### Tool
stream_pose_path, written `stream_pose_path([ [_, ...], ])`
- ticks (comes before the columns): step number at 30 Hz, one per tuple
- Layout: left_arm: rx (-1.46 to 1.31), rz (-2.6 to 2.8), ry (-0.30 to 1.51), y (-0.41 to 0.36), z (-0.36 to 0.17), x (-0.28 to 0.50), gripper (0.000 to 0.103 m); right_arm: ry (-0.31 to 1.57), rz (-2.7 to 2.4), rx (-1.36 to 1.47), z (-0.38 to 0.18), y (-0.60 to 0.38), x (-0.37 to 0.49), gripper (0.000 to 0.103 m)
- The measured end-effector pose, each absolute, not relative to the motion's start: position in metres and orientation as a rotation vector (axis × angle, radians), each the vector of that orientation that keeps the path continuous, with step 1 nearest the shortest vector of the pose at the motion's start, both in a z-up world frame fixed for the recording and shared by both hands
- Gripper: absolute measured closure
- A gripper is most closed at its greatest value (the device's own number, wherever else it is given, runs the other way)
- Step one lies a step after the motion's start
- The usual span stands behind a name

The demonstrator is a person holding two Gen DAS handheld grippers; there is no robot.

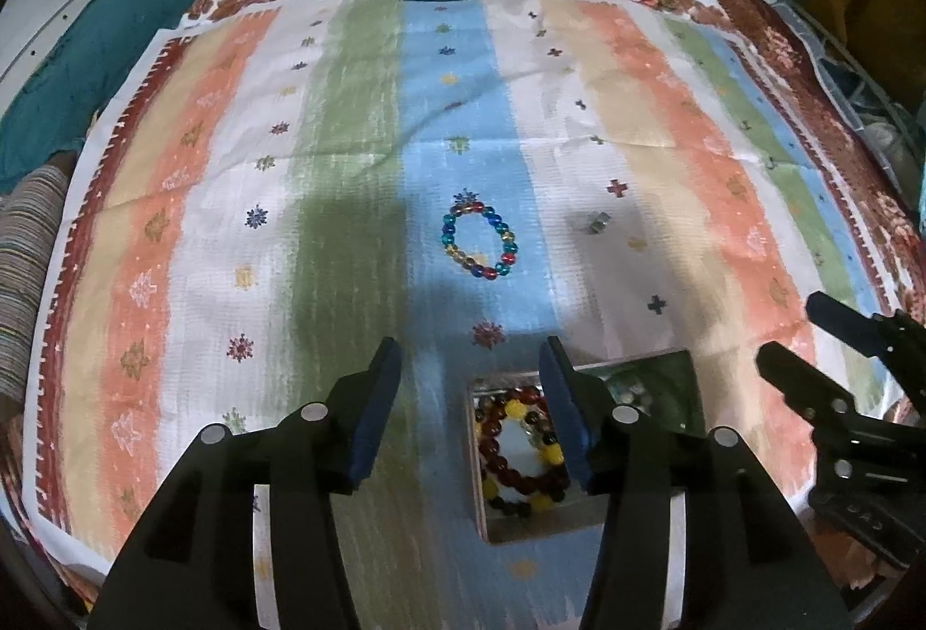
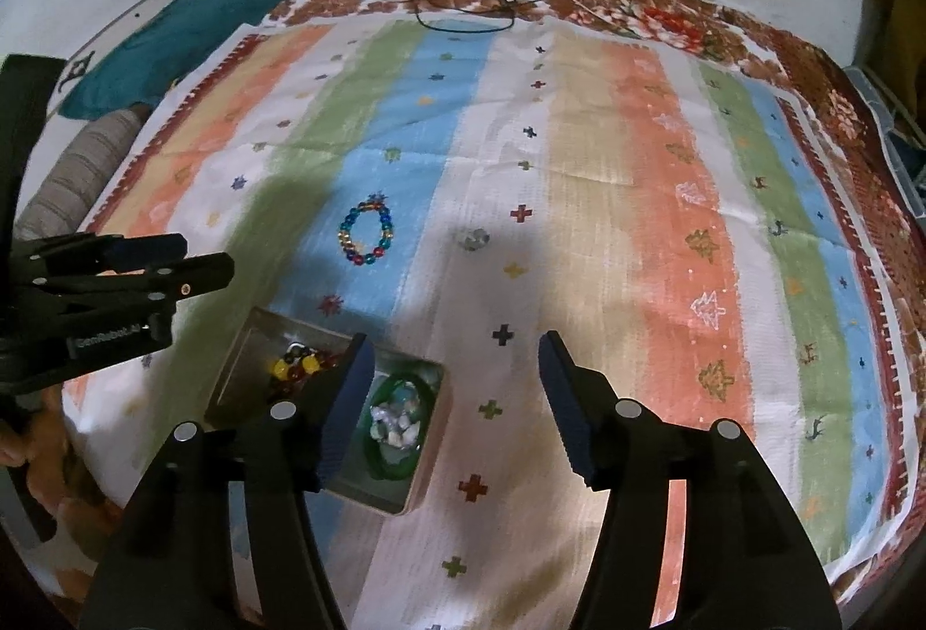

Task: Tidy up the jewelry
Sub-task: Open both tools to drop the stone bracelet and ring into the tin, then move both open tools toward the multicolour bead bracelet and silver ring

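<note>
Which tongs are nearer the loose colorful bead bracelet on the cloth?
Left. The left tongs, open, point almost straight at the bracelet, which lies just beyond their tips. The right tongs, also open, sit farther off, with the bracelet up and to their left.

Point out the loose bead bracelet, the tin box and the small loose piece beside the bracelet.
bead bracelet (image 1: 483,243), left wrist view, bead ring's right side.
tin box (image 2: 240,369), right wrist view, left wall.
small loose piece (image 2: 473,238), right wrist view, middle.
</note>
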State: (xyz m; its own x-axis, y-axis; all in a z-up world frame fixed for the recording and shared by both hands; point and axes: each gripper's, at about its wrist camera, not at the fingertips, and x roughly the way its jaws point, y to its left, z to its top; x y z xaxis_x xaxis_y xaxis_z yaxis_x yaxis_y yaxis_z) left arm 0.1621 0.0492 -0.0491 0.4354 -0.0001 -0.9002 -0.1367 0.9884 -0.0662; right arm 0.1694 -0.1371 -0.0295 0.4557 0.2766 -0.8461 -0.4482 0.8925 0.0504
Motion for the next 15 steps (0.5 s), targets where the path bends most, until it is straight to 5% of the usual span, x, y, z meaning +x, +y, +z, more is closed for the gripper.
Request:
stream_pose_path([
  [15,-0.219,0.141,1.109,0.071,-0.062,0.188,0.047,1.017,0.399,-0.247,-0.048,-0.122,0.201,0.036],
])
